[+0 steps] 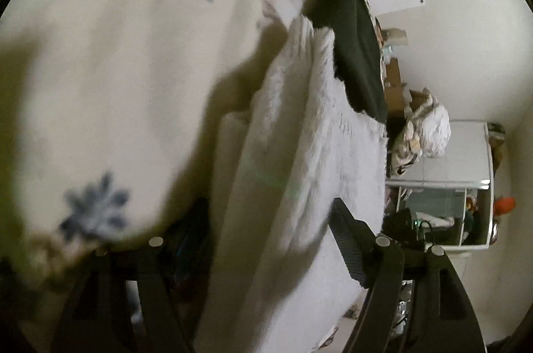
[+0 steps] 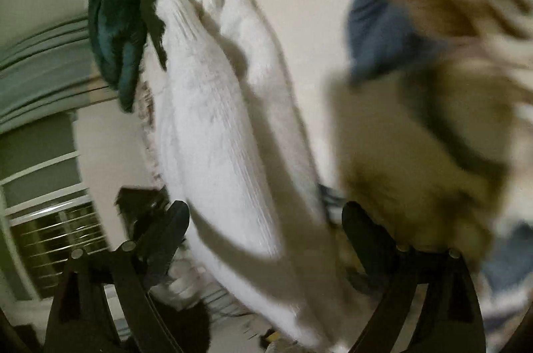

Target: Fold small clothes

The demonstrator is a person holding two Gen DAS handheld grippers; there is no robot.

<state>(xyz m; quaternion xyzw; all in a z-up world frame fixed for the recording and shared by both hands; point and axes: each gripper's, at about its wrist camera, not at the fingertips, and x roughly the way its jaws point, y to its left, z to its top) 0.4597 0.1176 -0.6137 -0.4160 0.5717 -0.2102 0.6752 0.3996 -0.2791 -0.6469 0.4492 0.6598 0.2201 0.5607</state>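
Note:
A white fluffy garment (image 1: 299, 153) hangs folded between both grippers over a cream bedspread with blue flowers (image 1: 100, 70). In the left wrist view it runs between the fingers of my left gripper (image 1: 269, 219), whose right finger (image 1: 349, 239) shows beside the cloth while the left finger is hidden behind it. In the right wrist view the same white garment (image 2: 220, 136) passes between the wide-apart fingers of my right gripper (image 2: 263, 219). A dark green cloth (image 1: 353, 46) lies at the garment's far end, and it shows in the right wrist view (image 2: 116, 30) too.
A crumpled pile of clothes (image 1: 423, 126) lies beyond the bed edge near a white cabinet (image 1: 466, 183). A window with blinds (image 2: 43, 203) is at left in the right wrist view. Brown and blue patterned bedding (image 2: 433, 53) is blurred at right.

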